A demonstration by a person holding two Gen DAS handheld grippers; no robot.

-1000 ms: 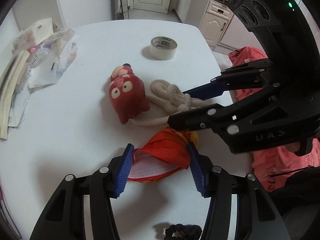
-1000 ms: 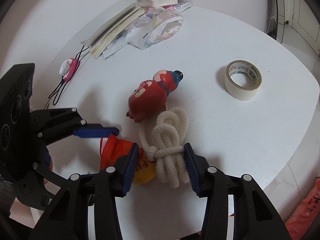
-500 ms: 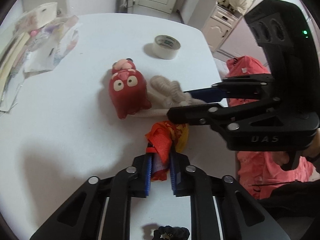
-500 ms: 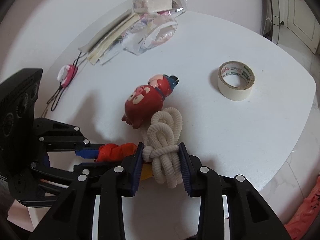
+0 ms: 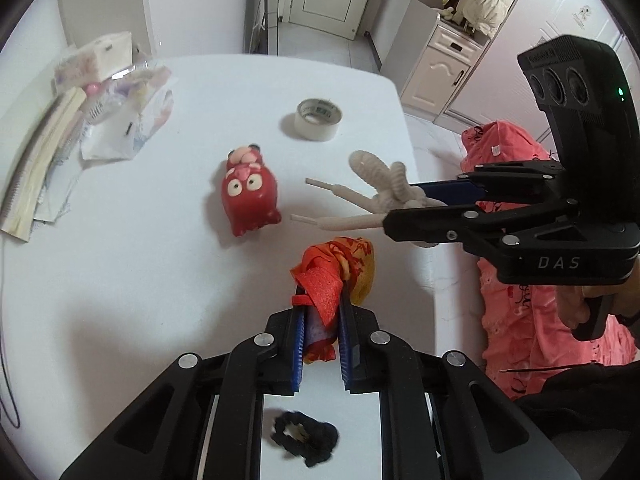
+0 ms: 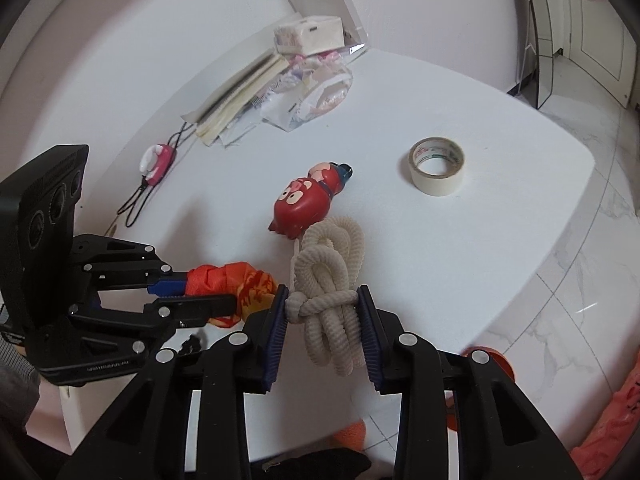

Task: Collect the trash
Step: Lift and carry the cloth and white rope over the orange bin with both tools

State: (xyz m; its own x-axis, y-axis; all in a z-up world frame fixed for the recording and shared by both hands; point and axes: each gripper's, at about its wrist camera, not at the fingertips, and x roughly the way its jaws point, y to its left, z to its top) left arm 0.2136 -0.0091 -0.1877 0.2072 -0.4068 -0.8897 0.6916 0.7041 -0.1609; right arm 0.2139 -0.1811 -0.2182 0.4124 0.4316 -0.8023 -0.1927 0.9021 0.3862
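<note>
Low in the middle of my left wrist view, my left gripper [image 5: 322, 330] is clamped on a crumpled red and orange wrapper [image 5: 336, 276], its blue pads pressed against both sides of it. At the right of that same view my right gripper [image 5: 404, 210] comes in from the edge, closed around a knotted bundle of cream rope [image 5: 380, 184] whose two loose ends stick out to the left. From the right wrist view the rope [image 6: 328, 292] sits squeezed between the pads at lower centre, with the wrapper [image 6: 236, 280] just left of it. On the white table [image 5: 120, 260] lie a red toy [image 5: 250, 196] at centre, a roll of tape [image 5: 319, 119] above it, papers [image 5: 80, 120] at upper left and a black hair tie [image 5: 306, 438] at the bottom.
</note>
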